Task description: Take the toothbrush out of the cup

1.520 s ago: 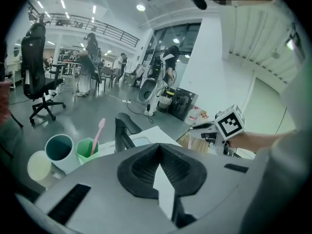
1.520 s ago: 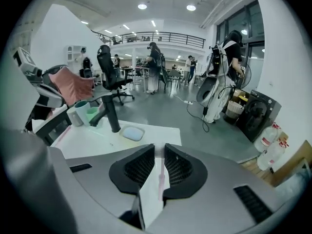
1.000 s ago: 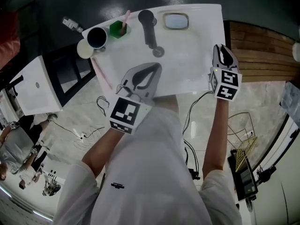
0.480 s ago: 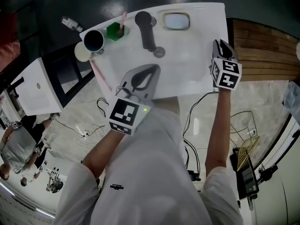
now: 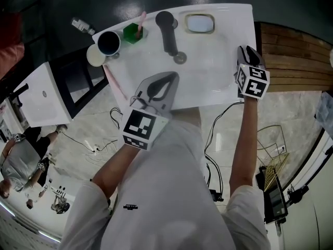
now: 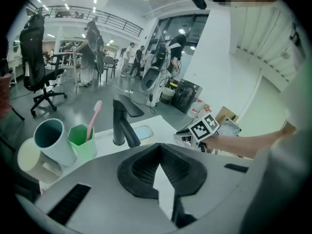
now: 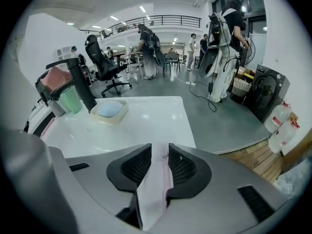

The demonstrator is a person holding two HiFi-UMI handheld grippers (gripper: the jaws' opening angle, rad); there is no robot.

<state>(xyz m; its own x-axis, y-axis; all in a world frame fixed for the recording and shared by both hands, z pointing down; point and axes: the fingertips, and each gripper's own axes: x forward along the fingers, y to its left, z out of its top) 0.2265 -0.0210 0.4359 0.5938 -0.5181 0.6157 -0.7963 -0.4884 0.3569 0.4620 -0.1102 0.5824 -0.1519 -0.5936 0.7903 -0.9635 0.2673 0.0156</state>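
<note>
The left gripper [image 5: 167, 78] hovers over the near part of the white washbasin [image 5: 213, 74], on the person's side of the black faucet [image 5: 167, 33], its tips turned toward the faucet's spout. Its jaws are clenched tip to tip with nothing caught in them; only the white surface shows through the wedge behind the tips. The right gripper [image 5: 246, 50] is at the washbasin's rim, well to the right of the faucet. Its jaws have just been opening and now stand a little apart, released. No thing can be made out between them, just a pale strip of the basin top in the gap.

A thin pink stick [image 5: 114, 82] lies along the rim to the left of the faucet and nearer the person; what it is cannot be told. Just left of the faucet stands the green hexagonal cup [image 5: 130, 35]. The pink toothbrush [image 5: 139, 23] is inside it, head up and leaning slightly, well apart from both grippers. Further left of the faucet is a white mug [image 5: 108, 43] with a dark inside, just beside the cup, and past the mug a cream round vessel [image 5: 95, 55] sits at the corner. Just right of the faucet is a cream soap dish [image 5: 199, 23] with a pale blue filling.

Far behind the faucet, the gripper views show an open hall with a black office chair [image 6: 36, 57] and people [image 6: 91, 52] standing among desks
</note>
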